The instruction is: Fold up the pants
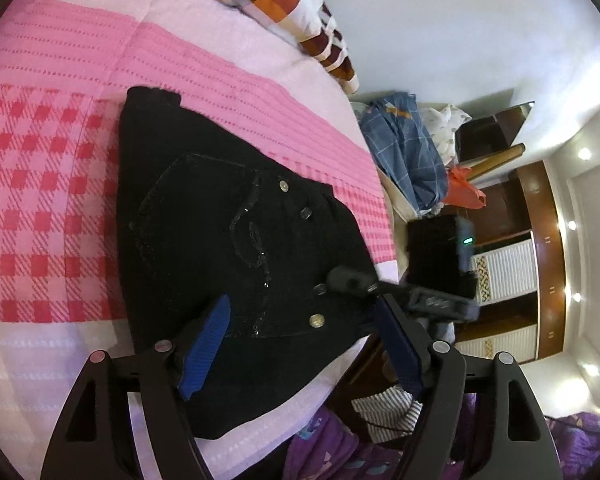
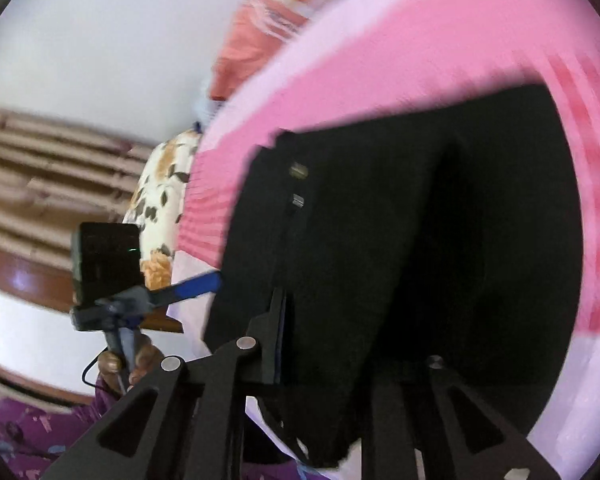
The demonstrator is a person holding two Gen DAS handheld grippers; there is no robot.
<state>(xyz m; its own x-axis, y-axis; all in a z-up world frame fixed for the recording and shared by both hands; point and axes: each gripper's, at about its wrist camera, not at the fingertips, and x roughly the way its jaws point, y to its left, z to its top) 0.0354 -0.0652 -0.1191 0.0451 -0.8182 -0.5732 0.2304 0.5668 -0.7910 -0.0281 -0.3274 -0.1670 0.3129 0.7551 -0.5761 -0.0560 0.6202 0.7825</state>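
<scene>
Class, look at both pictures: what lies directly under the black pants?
The black pants lie on a pink checked bedspread, which shows all round them. What sits beneath the pants' middle is covered.

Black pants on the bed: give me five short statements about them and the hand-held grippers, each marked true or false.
1. The black pants lie on a pink checked bedspread. True.
2. The left hand-held gripper is clamped shut on the waistband. False: its blue pads stand apart above the pants, pressing nothing.
3. Metal buttons show on the pants. True.
4. The right hand-held gripper hangs wide open, clear of the pants. False: its fingers are nearly closed with black fabric draped over and between them.
5. The pants hang from a hanger. False: they lie on the bed, by its edge.
</scene>
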